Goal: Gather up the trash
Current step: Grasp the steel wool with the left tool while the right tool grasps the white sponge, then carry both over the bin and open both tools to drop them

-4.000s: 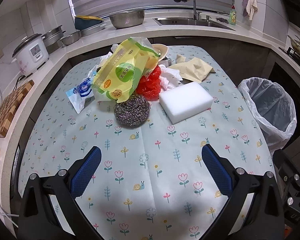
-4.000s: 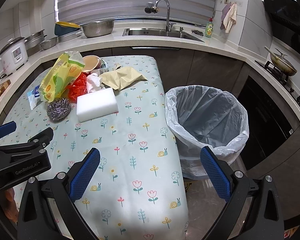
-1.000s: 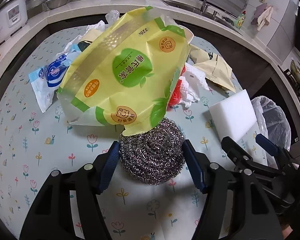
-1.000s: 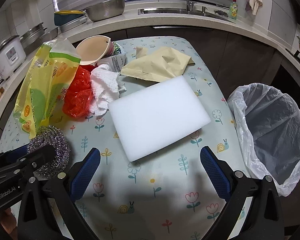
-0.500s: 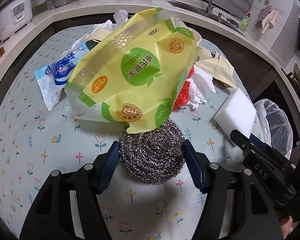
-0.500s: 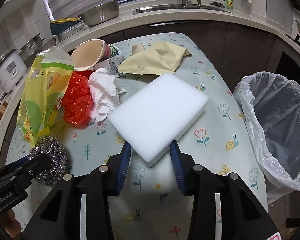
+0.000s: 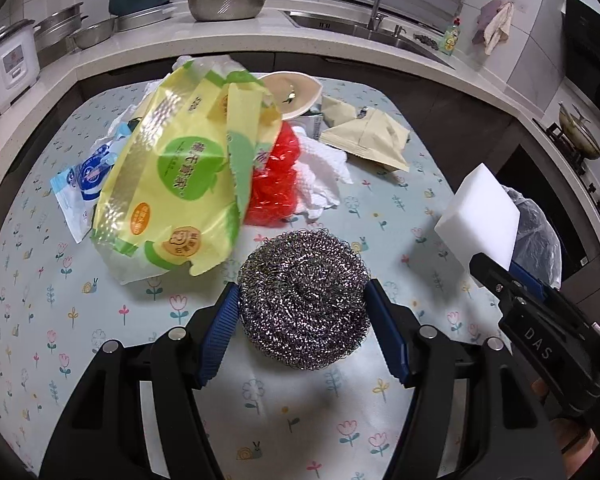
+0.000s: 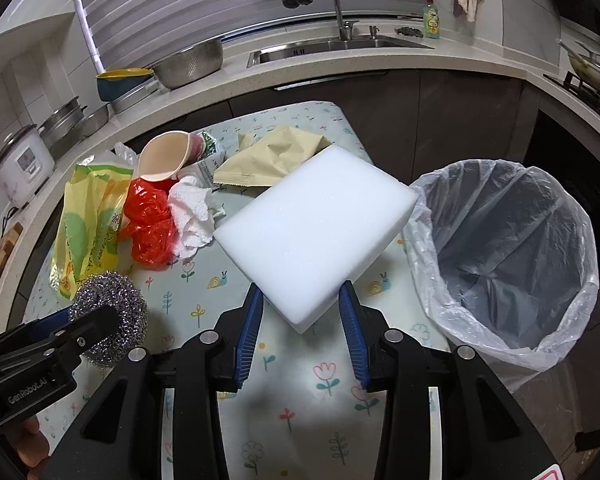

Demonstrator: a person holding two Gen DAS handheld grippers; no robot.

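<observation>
**White sponge block up, bin to its right**

White foam fills the right gripper (image 8: 302,320): its jaws have just been closing and now pinch one corner of the sponge block (image 8: 316,232), which juts forward and up, clear of the flowered tablecloth (image 8: 324,376). The lined trash bin (image 8: 508,256) stands just right of the table edge, nearest this hand, so the carry probably goes rightward over its rim. The left gripper (image 7: 304,332), partly closed, clamps the steel-wool scourer (image 7: 304,296) between both pads, farther from the bin. Yellow-green snack bag (image 7: 172,184), red plastic (image 7: 272,188) and crumpled tissue (image 7: 320,180) remain heaped on the table.
</observation>
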